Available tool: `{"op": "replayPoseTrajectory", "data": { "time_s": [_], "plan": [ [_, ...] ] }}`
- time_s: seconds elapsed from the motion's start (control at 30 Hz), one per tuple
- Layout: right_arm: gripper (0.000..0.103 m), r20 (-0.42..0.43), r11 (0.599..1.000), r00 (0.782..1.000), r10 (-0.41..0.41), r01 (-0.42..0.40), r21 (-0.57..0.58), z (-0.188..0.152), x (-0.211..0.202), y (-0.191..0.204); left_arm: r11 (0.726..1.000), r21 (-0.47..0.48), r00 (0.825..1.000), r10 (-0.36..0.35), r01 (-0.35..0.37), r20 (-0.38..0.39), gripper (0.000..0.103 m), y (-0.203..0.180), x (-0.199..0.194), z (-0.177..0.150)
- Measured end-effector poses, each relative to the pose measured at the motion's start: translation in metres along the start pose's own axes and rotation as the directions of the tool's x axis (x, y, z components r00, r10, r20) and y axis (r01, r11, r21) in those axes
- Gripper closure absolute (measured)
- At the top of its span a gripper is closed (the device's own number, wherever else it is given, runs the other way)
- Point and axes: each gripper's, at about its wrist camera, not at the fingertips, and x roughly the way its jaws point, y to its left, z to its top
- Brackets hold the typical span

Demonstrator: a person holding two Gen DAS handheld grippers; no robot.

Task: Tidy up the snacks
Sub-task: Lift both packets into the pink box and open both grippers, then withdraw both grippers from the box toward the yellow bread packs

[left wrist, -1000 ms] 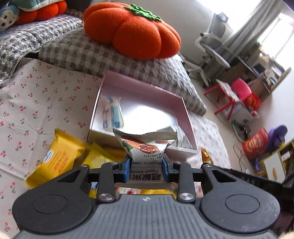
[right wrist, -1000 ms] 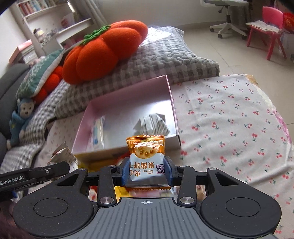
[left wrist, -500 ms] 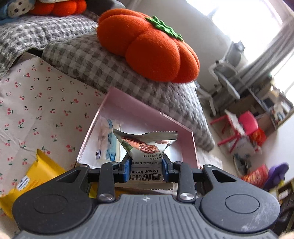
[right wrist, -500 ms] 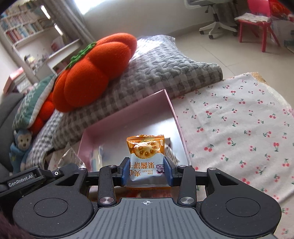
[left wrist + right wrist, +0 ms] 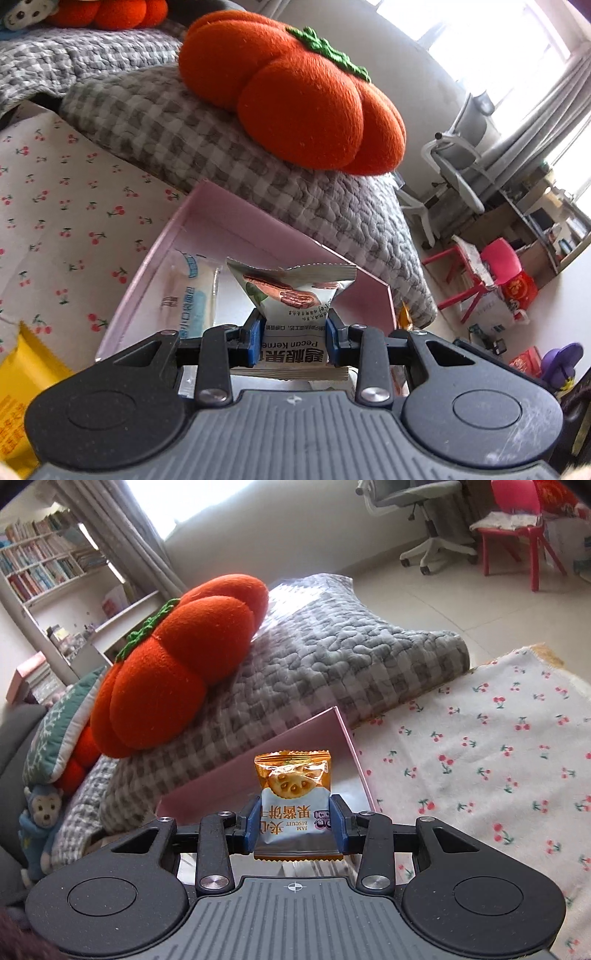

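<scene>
My left gripper (image 5: 293, 341) is shut on a white pecan kernel packet (image 5: 295, 295), held over the near part of the pink box (image 5: 229, 225). Inside the box lies a white and blue snack pack (image 5: 186, 295). My right gripper (image 5: 295, 821) is shut on an orange and white jam biscuit packet (image 5: 293, 779), held above the same pink box (image 5: 236, 779) near its right wall. A yellow snack packet (image 5: 22, 387) lies on the cloth left of the box.
An orange pumpkin cushion (image 5: 291, 88) rests on a grey checked quilt (image 5: 207, 147) just behind the box. The cherry-print cloth (image 5: 498, 738) spreads to the right. A red child's chair (image 5: 517, 528) and an office chair (image 5: 417, 517) stand on the floor beyond.
Both grippers have moved forward and down toward the pink box, each keeping its packet. The box and cushion loom larger in both views.
</scene>
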Motion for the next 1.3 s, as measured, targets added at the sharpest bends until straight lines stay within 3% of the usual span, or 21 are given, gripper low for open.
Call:
{"op": "replayPoseTrajectory", "data": {
  "time_s": [0.17,0.4,0.5,0.57,0.63,1.0,1.3],
  "plan": [
    [0.065,-0.012,1.0,1.0,0.003,-0.003,-0.021,0.0,0.015,-0.001,0.998,0.061,0.999,0.034,-0.032,-0.019,0.072,-0.004,0.017,-0.003],
    [0.063,-0.02,0.999,1.0,-0.001,0.0,-0.047,-0.003,0.029,0.002,0.997,0.068,0.998,0.047,-0.044,-0.041,0.07,0.0,0.026,-0.007],
    [0.061,-0.017,0.999,1.0,-0.002,0.001,-0.036,-0.002,0.03,0.0,0.997,0.072,0.998,0.044,-0.041,-0.035,0.056,0.0,0.024,-0.007],
    [0.046,-0.018,1.0,1.0,0.001,-0.001,-0.022,-0.001,0.029,-0.002,0.995,0.086,0.998,0.047,-0.044,-0.034,0.05,-0.001,0.023,-0.007],
    [0.04,-0.013,1.0,1.0,-0.004,0.004,-0.019,0.0,0.028,-0.003,0.995,0.091,0.998,0.054,-0.051,-0.033,0.045,-0.001,0.022,-0.008],
    [0.034,-0.013,0.999,1.0,0.001,-0.001,-0.037,0.006,-0.001,0.005,0.991,0.11,0.995,0.081,-0.075,-0.055,0.03,-0.004,0.004,-0.006],
    [0.023,0.007,0.999,1.0,-0.006,0.006,-0.038,0.012,-0.046,0.009,0.981,0.168,0.992,0.111,-0.101,-0.051,0.02,-0.009,-0.026,-0.005]
  ]
}}
